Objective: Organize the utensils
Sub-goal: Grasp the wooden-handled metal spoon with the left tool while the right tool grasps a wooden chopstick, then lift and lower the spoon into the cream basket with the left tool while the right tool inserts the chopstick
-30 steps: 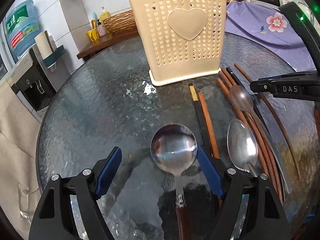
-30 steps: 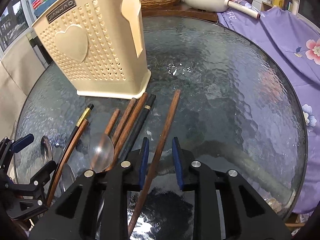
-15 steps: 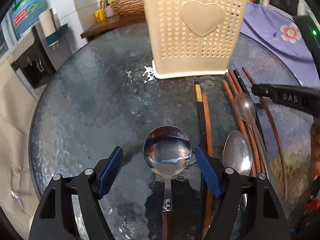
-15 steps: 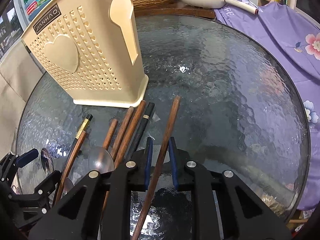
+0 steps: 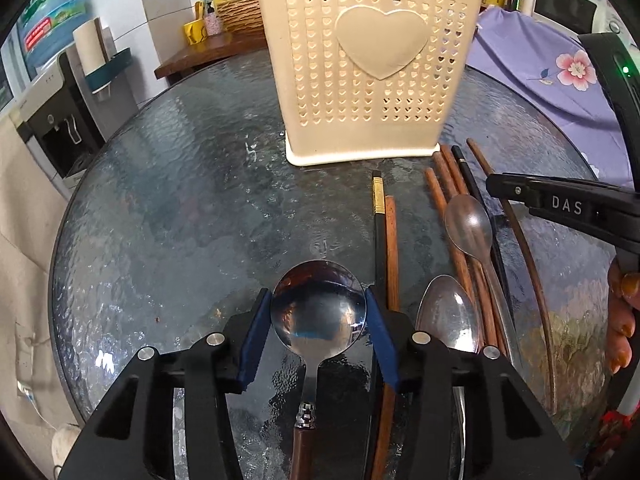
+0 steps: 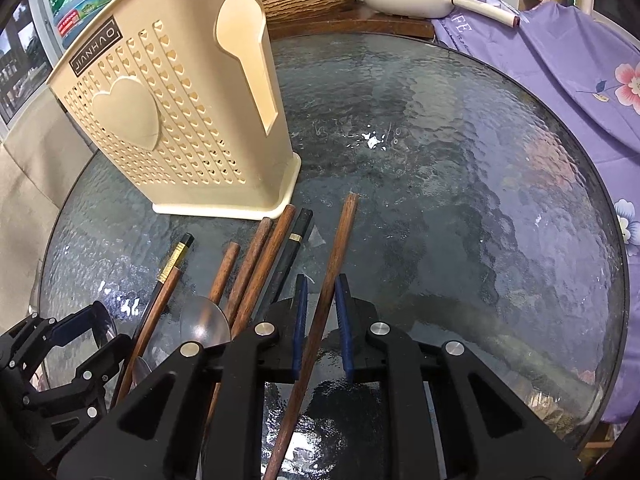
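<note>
The left gripper grips the round spoon on the glass surface. The right gripper closes around a brown chopstick. The holder stands at 12 o'clock.

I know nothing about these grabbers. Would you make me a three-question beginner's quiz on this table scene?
1. True or false: the left gripper has its pads against the round spoon bowl.
2. The right gripper straddles: A) a clear spoon B) a brown chopstick C) a fork.
3. Fill in: the cream holder bears a raised ____ shape.

Key: 1 true; 2 B; 3 heart.
</note>
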Demonstrator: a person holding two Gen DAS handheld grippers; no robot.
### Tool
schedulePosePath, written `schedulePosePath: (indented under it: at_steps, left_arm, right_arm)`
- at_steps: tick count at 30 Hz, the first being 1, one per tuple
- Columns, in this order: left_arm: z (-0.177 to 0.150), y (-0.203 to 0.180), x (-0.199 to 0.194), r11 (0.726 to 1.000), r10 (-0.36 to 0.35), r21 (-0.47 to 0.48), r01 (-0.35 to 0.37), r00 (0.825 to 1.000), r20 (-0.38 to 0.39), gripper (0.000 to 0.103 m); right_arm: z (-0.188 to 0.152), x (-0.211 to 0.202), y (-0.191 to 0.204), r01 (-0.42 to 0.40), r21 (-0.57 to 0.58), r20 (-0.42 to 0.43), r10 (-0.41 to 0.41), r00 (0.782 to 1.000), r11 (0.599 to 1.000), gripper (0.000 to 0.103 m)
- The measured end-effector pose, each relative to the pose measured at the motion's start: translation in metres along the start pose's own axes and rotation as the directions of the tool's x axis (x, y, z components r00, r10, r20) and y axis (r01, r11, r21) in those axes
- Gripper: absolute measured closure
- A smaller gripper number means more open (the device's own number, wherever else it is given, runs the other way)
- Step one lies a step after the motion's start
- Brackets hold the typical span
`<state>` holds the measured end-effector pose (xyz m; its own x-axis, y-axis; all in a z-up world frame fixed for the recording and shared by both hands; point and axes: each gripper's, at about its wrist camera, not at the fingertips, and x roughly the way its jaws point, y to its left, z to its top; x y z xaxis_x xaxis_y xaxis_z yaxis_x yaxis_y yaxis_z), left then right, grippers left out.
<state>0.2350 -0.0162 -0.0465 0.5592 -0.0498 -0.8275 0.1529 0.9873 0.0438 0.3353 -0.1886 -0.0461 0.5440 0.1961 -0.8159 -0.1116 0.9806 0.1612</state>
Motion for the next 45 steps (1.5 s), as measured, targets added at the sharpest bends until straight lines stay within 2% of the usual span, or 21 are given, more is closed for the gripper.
schedulePosePath:
  at_steps: [10,15,21,26,34,38,45]
  left_arm:
    - [0.002,0.009,0.000,1.000,-0.017,0.026,0.016,1.000,0.020,0.057]
    - [0.007,0.008,-0.006,0.999,-0.031,0.037,0.030,0.999,0.042,0.057]
    - [0.018,0.022,-0.020,0.993,-0.110,-0.017,0.113,0.988,0.112,0.057]
    - [0.023,0.022,-0.042,0.992,-0.122,0.000,0.125,0.972,0.199,0.057]
    - [0.028,0.022,-0.090,0.989,-0.144,0.008,0.150,0.933,0.331,0.057]
    - [0.027,0.022,-0.107,0.988,-0.150,0.019,0.154,0.918,0.366,0.057]
    - [0.029,0.021,-0.112,0.984,-0.169,0.018,0.175,0.911,0.377,0.057]
  right_arm:
    - [0.003,0.003,-0.002,-0.008,0.009,0.005,0.008,1.000,1.000,0.094]
    - [0.007,0.005,-0.009,-0.041,0.037,0.009,0.040,0.999,0.998,0.096]
    - [0.013,-0.009,-0.015,-0.068,0.038,0.071,0.066,0.995,0.997,0.096]
    - [0.012,-0.042,-0.012,-0.080,-0.011,0.187,0.081,0.979,0.997,0.096]
    - [0.002,-0.114,-0.009,-0.156,-0.071,0.331,0.171,0.928,0.985,0.096]
    - [-0.004,-0.143,-0.005,-0.163,-0.107,0.378,0.192,0.906,0.981,0.096]
    - [-0.008,-0.157,-0.008,-0.176,-0.118,0.381,0.208,0.901,0.977,0.096]
